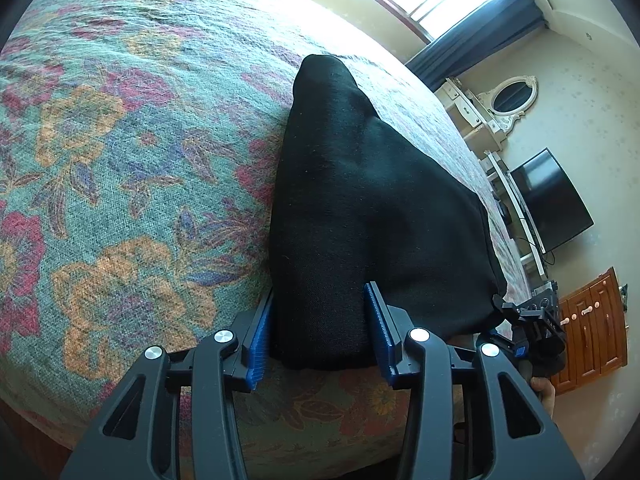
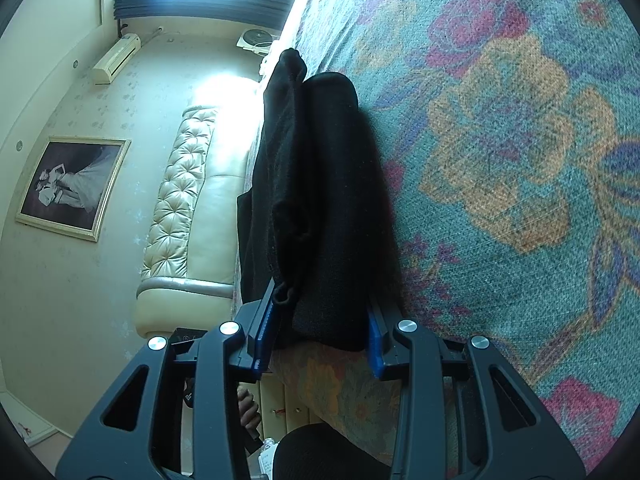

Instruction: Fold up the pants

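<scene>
Black pants [image 1: 372,208]: left gripper [image 1: 320,332] and right gripper [image 2: 316,320] each clench an edge (presumably for folding); floral bedspread [image 1: 120,160] beneath.

1 black pants [image 1: 360,200], 2 claws: left claw [image 1: 318,334], right claw [image 2: 316,334]. 1 floral bed [image 1: 120,160], 1 TV [image 1: 552,200], 1 oval mirror [image 1: 513,96], 1 framed picture [image 2: 72,186].
</scene>
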